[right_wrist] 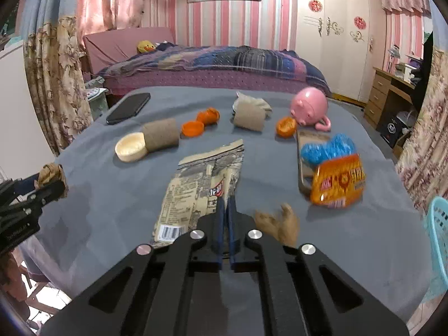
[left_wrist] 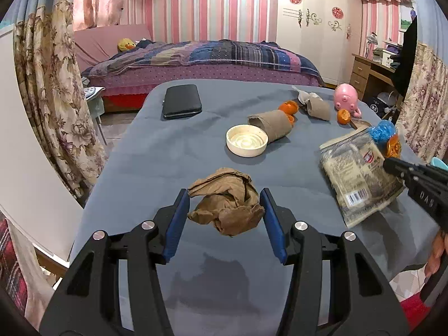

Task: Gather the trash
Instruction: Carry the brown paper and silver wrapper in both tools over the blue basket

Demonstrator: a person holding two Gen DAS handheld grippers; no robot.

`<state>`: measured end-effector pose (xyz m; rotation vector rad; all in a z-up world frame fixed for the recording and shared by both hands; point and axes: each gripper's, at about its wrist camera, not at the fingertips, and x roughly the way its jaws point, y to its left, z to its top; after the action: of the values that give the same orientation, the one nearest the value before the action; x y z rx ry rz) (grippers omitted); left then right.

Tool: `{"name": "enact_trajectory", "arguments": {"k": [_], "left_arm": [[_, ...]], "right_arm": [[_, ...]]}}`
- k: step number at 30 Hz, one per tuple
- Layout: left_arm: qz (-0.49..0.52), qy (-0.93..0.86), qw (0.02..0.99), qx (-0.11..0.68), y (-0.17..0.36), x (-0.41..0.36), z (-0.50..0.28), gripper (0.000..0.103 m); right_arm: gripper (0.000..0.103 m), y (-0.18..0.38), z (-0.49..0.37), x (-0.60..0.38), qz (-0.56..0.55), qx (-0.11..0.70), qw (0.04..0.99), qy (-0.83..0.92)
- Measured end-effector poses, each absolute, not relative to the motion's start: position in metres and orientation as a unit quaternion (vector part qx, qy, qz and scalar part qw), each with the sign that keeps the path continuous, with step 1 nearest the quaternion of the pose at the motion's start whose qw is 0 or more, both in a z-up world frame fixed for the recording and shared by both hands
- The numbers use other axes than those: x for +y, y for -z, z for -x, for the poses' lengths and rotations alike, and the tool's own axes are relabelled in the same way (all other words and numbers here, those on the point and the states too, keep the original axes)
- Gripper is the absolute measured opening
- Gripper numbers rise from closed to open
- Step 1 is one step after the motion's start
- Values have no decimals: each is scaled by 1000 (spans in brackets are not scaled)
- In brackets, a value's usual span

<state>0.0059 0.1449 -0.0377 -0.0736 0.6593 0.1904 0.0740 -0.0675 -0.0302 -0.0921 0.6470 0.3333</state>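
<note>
Left gripper [left_wrist: 225, 210]: our blue-padded jaws clasp the crumpled brown paper wad [left_wrist: 226, 204], one pad pressed to each side, held just above the grey cloth-covered table [left_wrist: 168, 154].
Right gripper [right_wrist: 226, 210]: our jaws are pinched together on the near edge of the flat newsprint-patterned snack bag [right_wrist: 196, 187], which lies over the grey cloth with its barcode corner toward us.
Loose trash near us: a second small crumpled brown scrap [right_wrist: 280, 221] sits just right of the right gripper; the shiny orange snack packet [right_wrist: 338, 182] lies further right, touching a blue mesh ball [right_wrist: 327, 148].
Trash farther back: orange peel pieces [right_wrist: 193, 127], two brown cardboard tubes [right_wrist: 163, 134], a round cream plastic lid [right_wrist: 130, 147] touching the nearer tube.
Other things: pink pig-shaped toy [right_wrist: 309, 106], black phone [right_wrist: 128, 107] at the far left corner.
Basket: turquoise plastic basket [right_wrist: 436, 224] beside the table at the right edge.
</note>
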Motion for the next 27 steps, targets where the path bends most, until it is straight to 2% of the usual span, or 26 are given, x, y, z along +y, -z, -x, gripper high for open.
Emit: {"name": "enact_trajectory", "arguments": {"k": [13, 27], "left_arm": [[31, -100, 949, 297, 4, 133, -17, 51], [23, -38, 960, 275, -21, 40, -61, 51]], "right_arm": [[2, -18, -94, -114, 25, 276, 949, -153], [2, -43, -103, -257, -9, 261, 964, -49]]}}
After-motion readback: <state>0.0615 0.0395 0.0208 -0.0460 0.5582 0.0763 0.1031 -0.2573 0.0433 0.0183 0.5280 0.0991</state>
